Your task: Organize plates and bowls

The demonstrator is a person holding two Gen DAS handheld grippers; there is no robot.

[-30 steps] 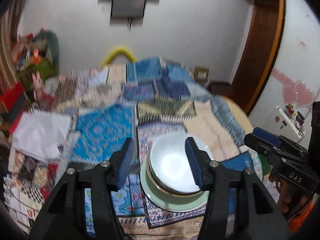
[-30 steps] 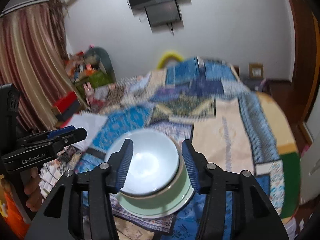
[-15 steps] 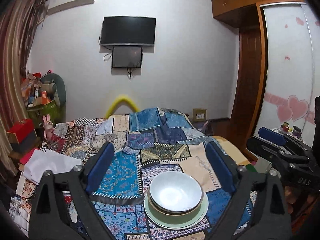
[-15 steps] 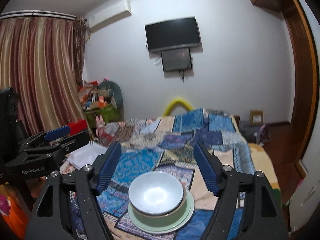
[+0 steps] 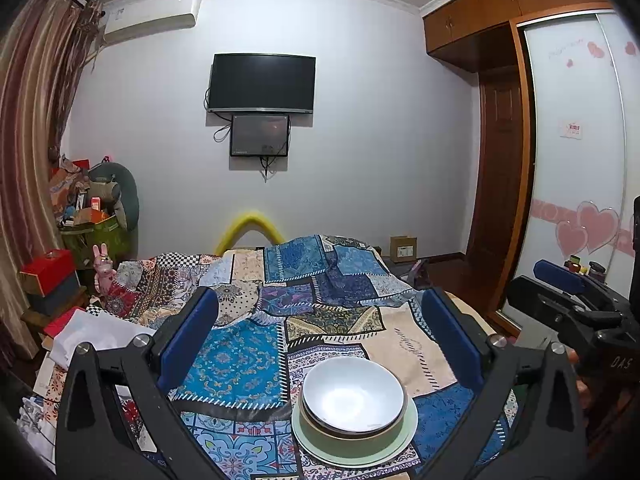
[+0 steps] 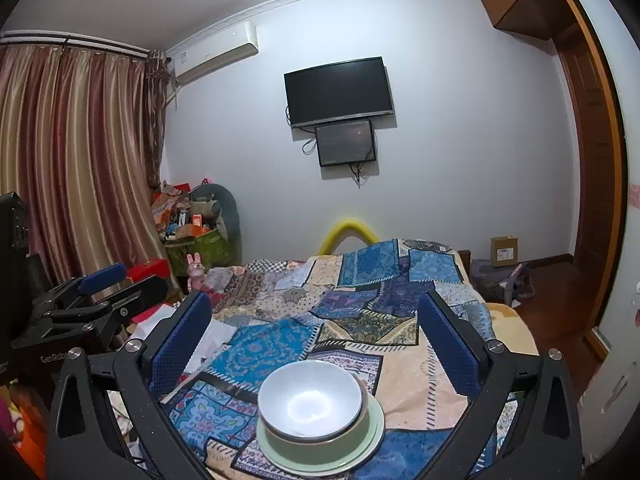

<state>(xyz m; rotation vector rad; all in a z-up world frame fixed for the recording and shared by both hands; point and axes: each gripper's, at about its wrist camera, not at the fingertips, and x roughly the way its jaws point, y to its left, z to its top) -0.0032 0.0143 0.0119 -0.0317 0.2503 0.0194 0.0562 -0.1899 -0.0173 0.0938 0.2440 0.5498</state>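
While "DAS" marks right tool (image 5: 560, 292), "GenRobo" left tool (image 6: 100, 280).

Patchwork quilt (image 5: 256, 364) on bed; television (image 5: 262, 83) on wall; curtains (image 6: 76, 160) left.

I see a bowl (image 5: 353, 398) nested in another bowl (image 5: 352, 432) on a plate (image 5: 404, 440), all on the bed quilt (image 5: 240, 360); TV (image 5: 262, 83) on wall behind.

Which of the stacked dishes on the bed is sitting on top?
The white bowl is on top. It nests inside the green bowl, and both stand on the pale green plate at the bottom of the stack.
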